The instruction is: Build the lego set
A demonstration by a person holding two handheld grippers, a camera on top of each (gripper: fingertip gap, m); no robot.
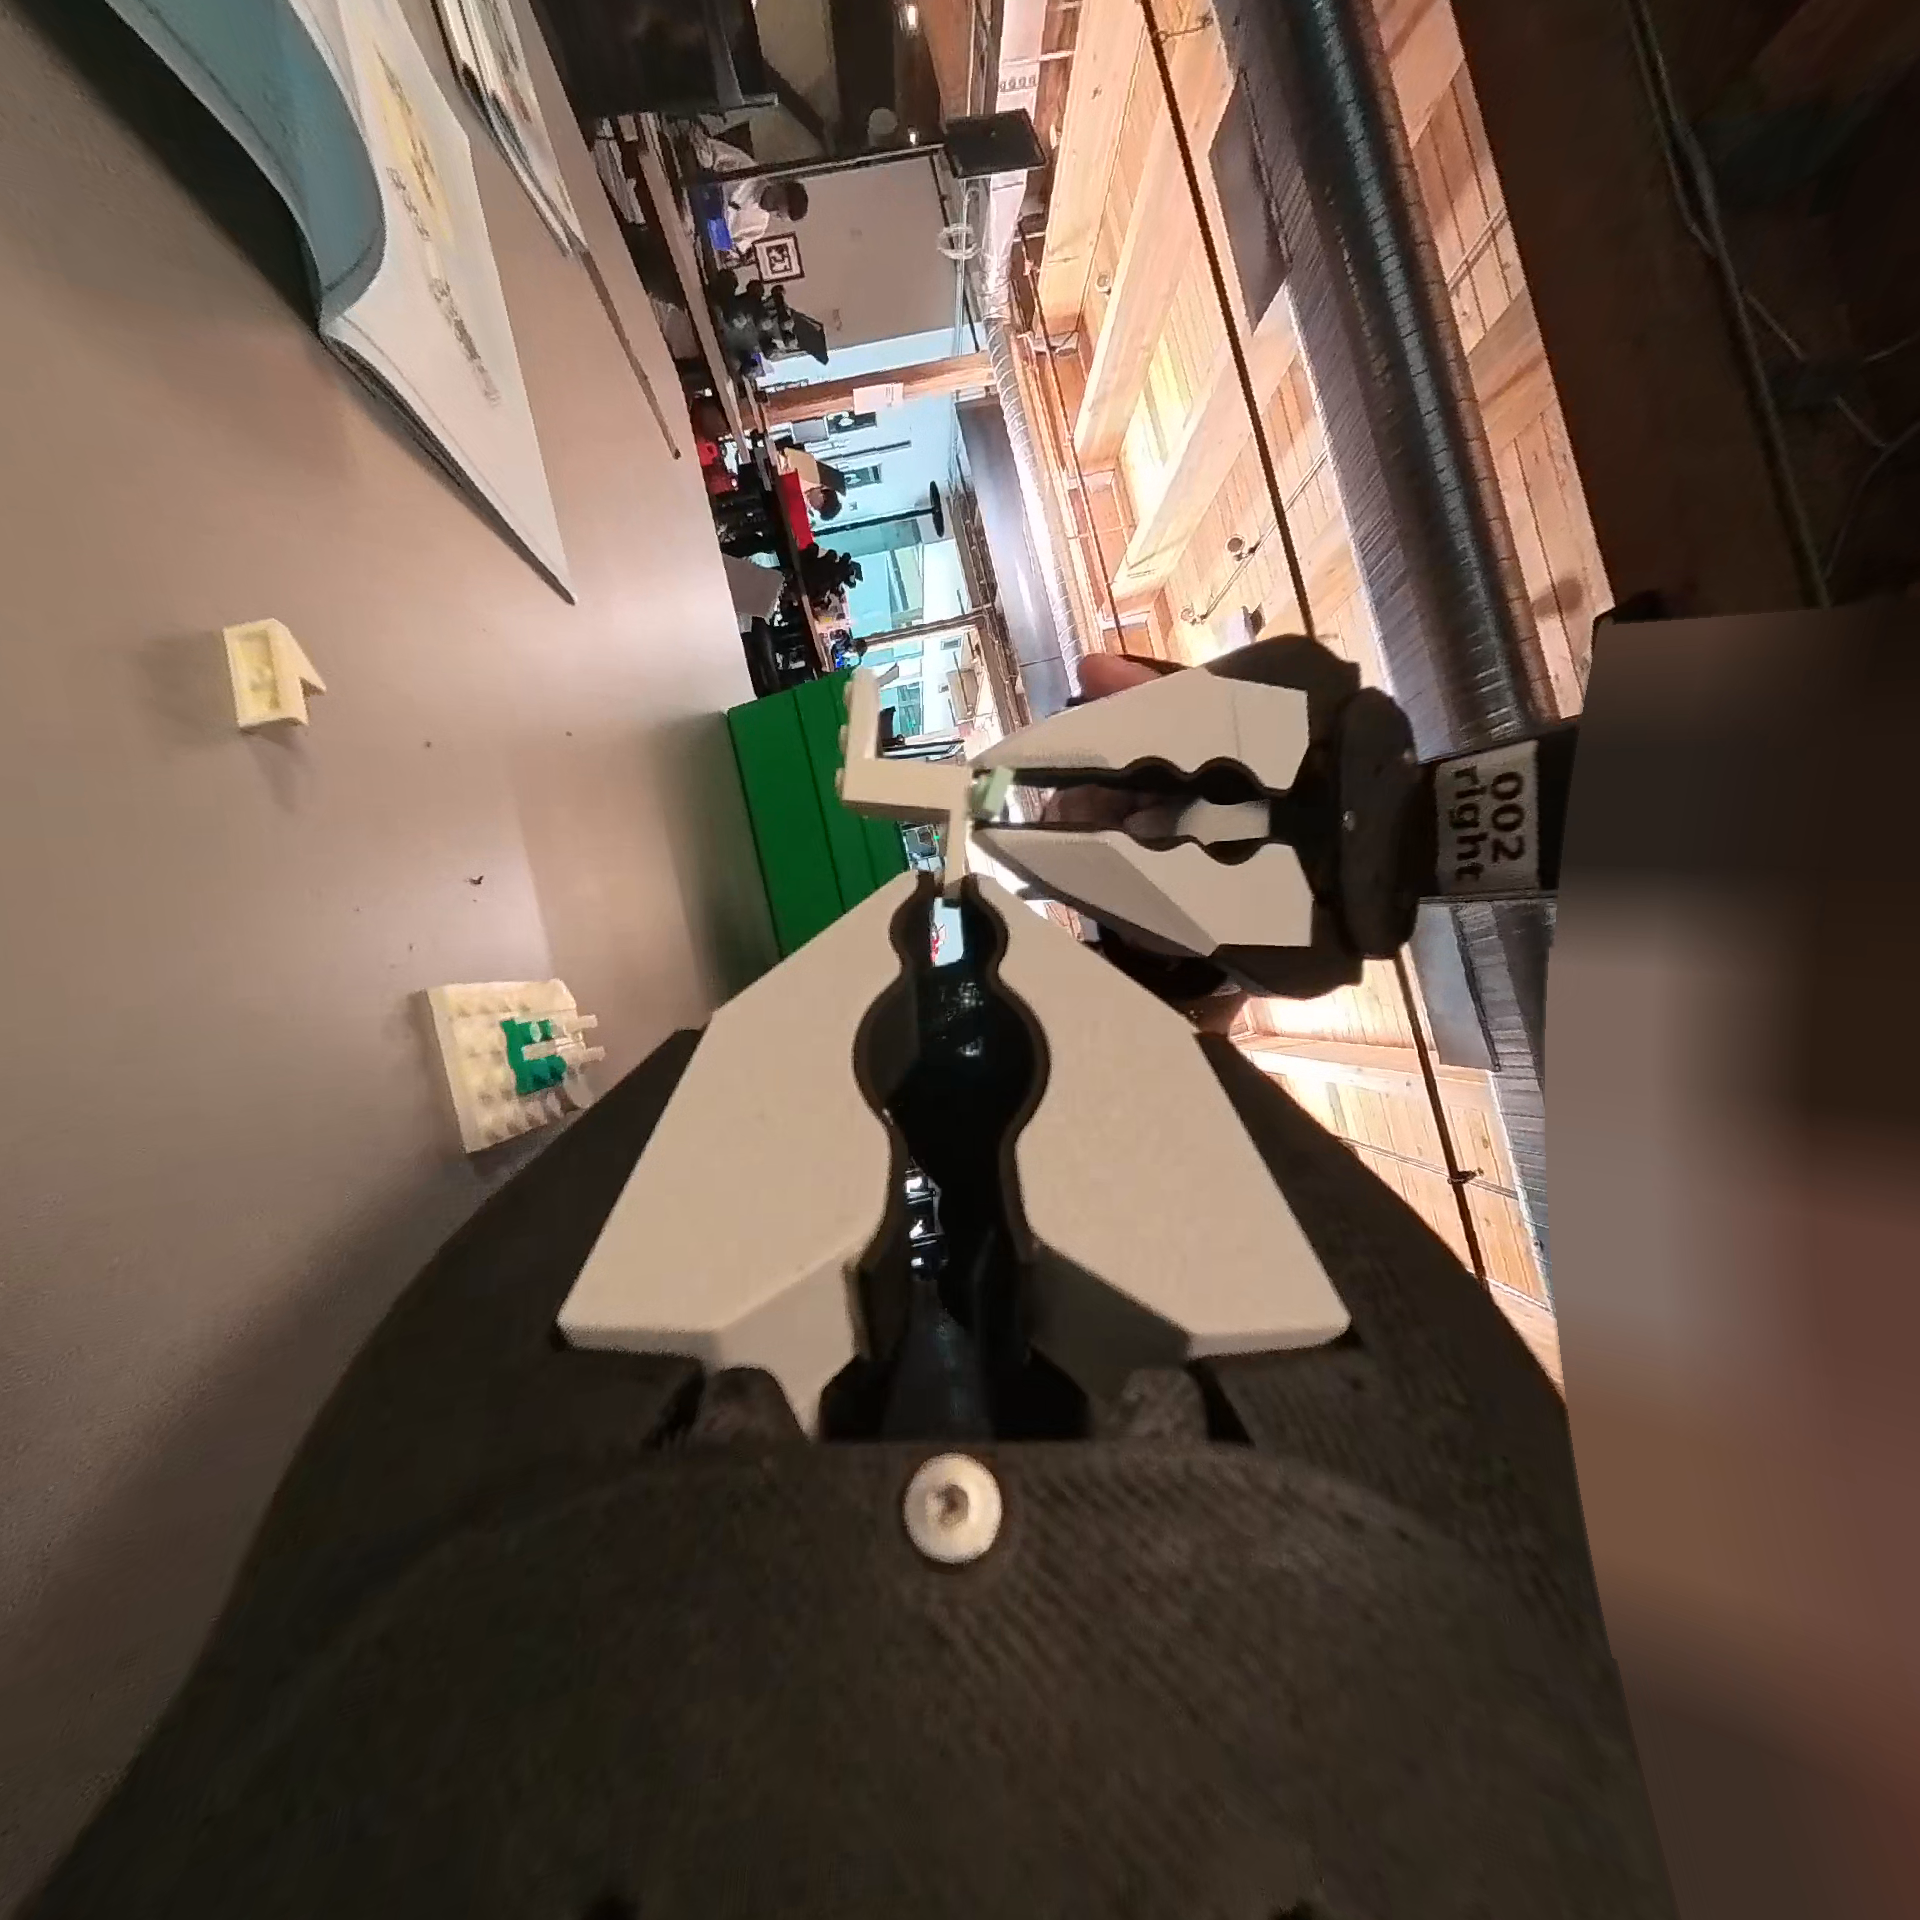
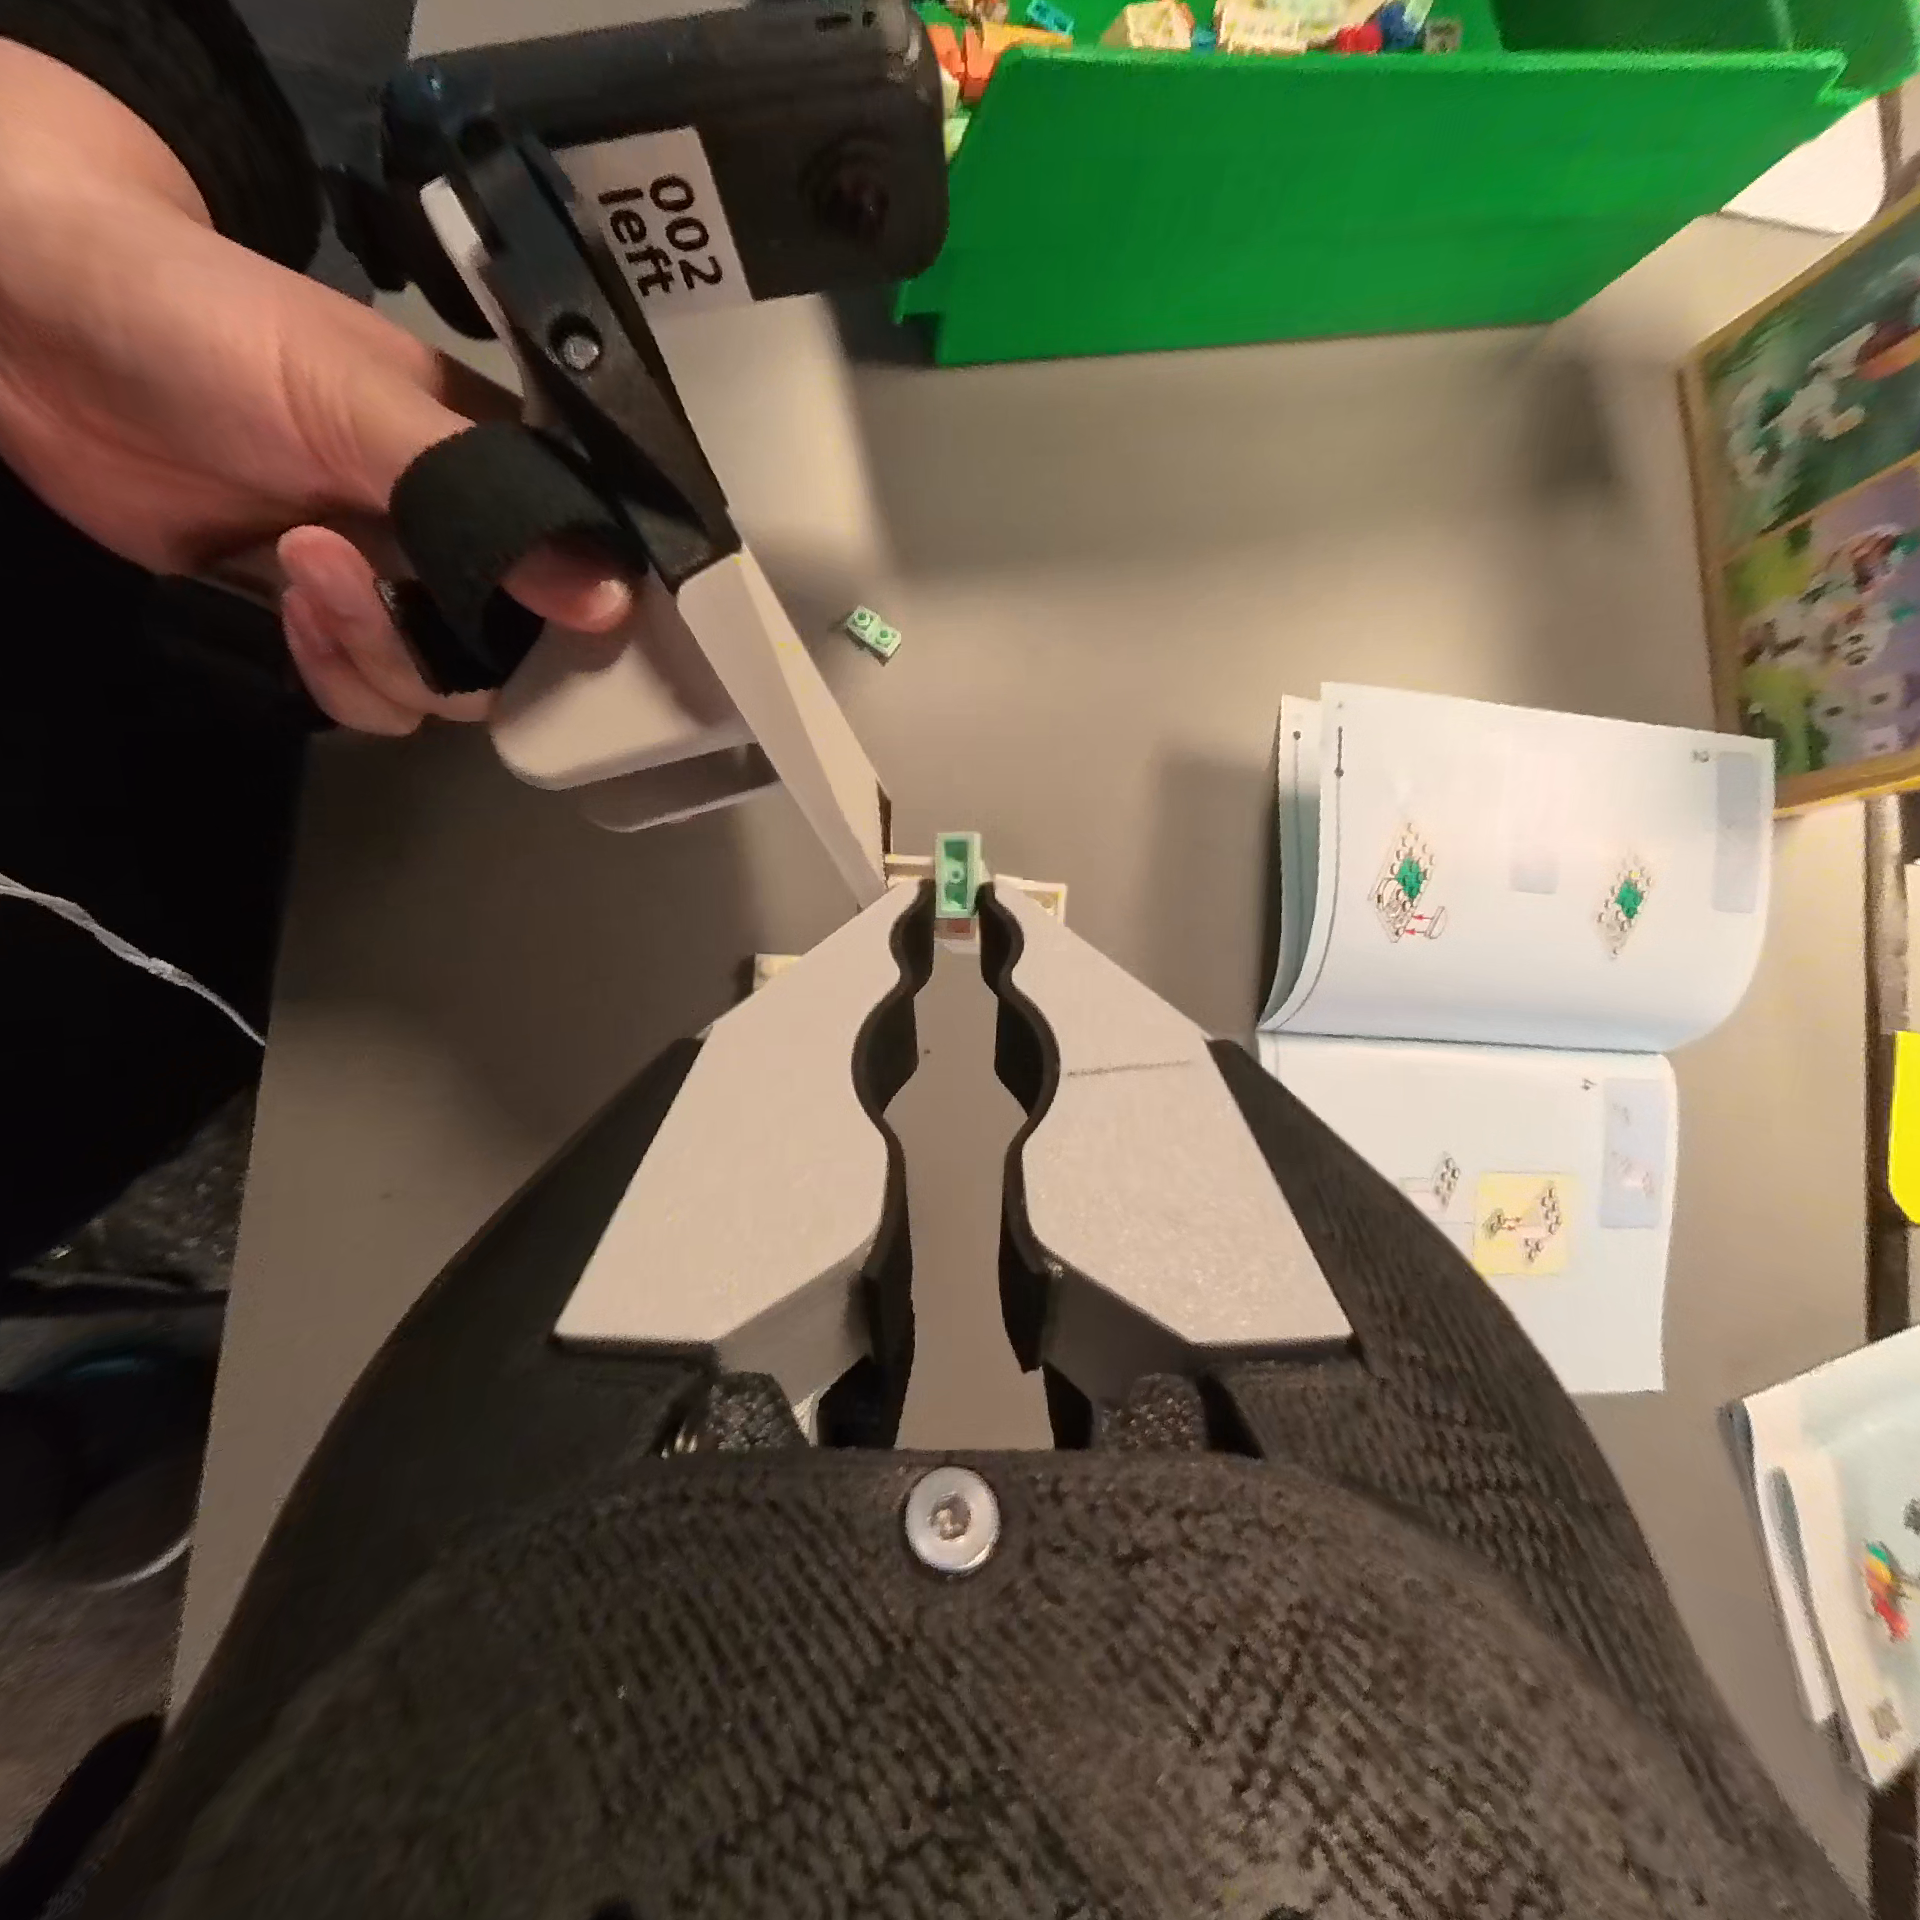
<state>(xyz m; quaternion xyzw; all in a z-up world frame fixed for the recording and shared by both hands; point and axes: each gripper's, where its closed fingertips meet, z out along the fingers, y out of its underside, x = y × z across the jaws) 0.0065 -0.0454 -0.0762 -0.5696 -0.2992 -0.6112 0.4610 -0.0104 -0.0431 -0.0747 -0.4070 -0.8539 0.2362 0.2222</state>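
Lego pieces are held in the air between the two grippers, above the grey table [image 2: 1091, 623]. The left gripper [image 1: 951, 883] is tilted in from the side in a person's hand [image 2: 208, 416], its grey fingers closed on the thin edge of a white angled piece [image 1: 883, 774]. The right gripper [image 2: 954, 914] is nearly closed, and a small pale green brick [image 2: 956, 873] is pinched at its tips, touching the white piece. A white studded plate with green parts [image 1: 509, 1060] and a cream piece [image 1: 265, 675] lie on the table; glossy instruction pages [image 2: 1507, 883] lie open nearby.
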